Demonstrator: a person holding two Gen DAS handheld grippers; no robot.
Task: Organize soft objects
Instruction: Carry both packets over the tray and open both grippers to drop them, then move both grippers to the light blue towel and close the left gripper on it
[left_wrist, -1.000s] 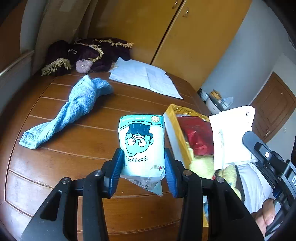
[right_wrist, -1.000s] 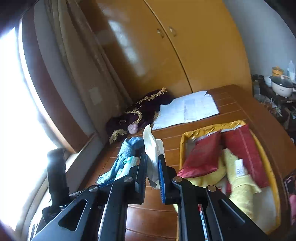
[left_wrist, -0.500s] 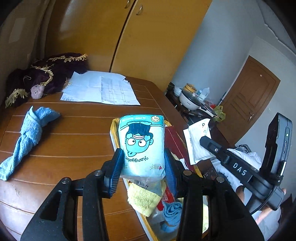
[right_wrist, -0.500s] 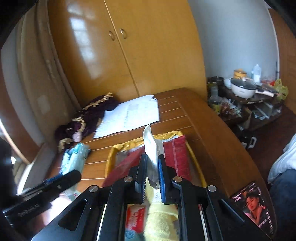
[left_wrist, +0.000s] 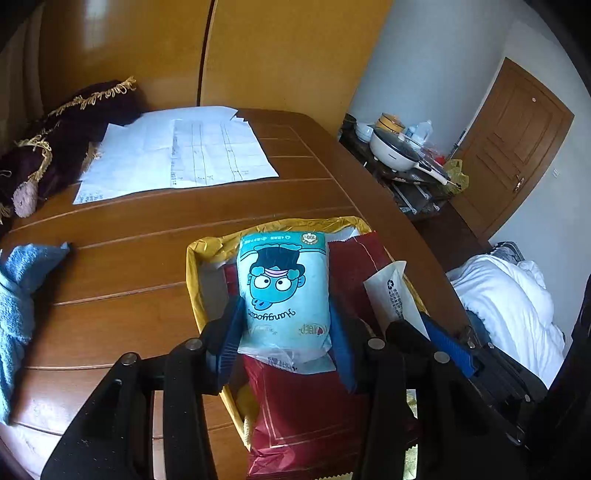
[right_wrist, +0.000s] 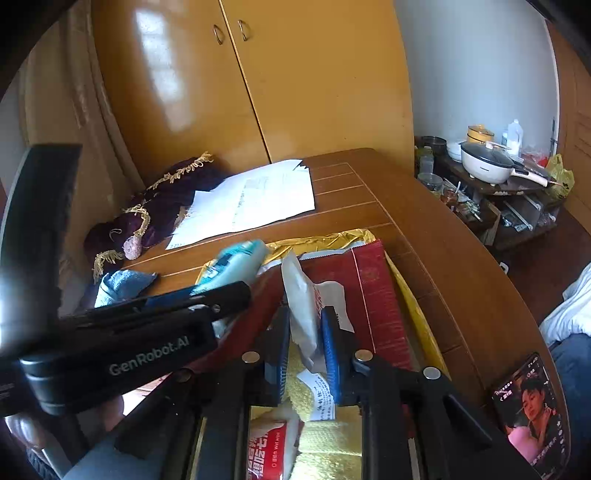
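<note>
Both tools carry soft packets over the yellow bin near the table's right edge.

The left tool (left_wrist: 284, 332) is clamped on a teal tissue pack (left_wrist: 282, 288), its glossy film dimpling under the blue pads, held over the gold-lined bin (left_wrist: 207, 247), probably ready for dropping in. The right tool (right_wrist: 306, 341) pinches a thin white pouch (right_wrist: 301, 291) upright by its crinkled edge, above yellow terry cloths (right_wrist: 328, 443) and red foil bags (right_wrist: 373, 295) already inside. A blue towel (left_wrist: 18, 295) lies limp towards the table's left edge, apparently unsorted.
</note>
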